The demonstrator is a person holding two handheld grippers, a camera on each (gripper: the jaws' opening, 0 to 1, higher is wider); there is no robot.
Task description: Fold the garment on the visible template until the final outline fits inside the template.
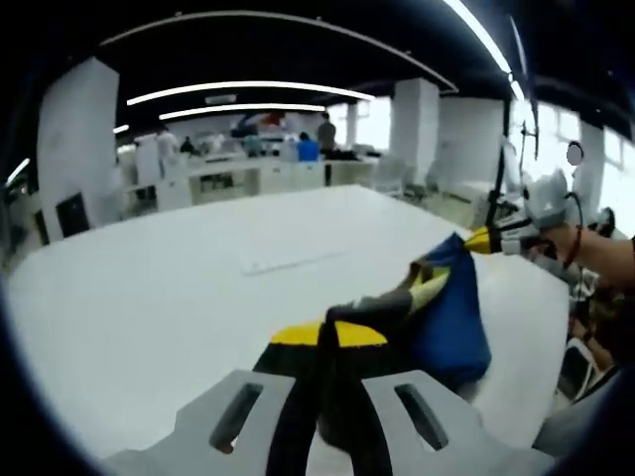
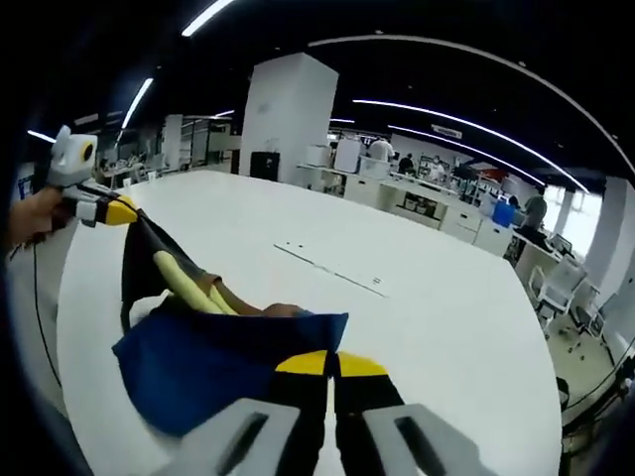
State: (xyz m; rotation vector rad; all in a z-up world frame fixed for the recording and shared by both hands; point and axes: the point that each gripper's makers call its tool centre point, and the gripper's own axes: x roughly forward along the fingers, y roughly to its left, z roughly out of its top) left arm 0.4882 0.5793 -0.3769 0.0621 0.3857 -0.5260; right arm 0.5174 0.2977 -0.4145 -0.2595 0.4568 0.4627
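A garment (image 1: 451,307) of blue cloth with black and yellow trim hangs stretched between both grippers above the white table (image 1: 149,297). In the left gripper view my left gripper (image 1: 328,332) is shut on its dark end, and the right gripper (image 1: 476,240) comes in from the right, pinching the blue corner. In the right gripper view my right gripper (image 2: 332,362) is shut on the blue edge of the garment (image 2: 208,367). There the left gripper (image 2: 124,211) holds the black end at far left. Faint template marks (image 1: 293,263) (image 2: 332,268) lie on the table beyond the cloth.
The table's edge (image 2: 74,297) runs close by on the person's side, with a hand (image 1: 585,248) at the right. Far off stand a white pillar (image 2: 283,114), desks with people (image 1: 308,149) and chairs (image 2: 556,288).
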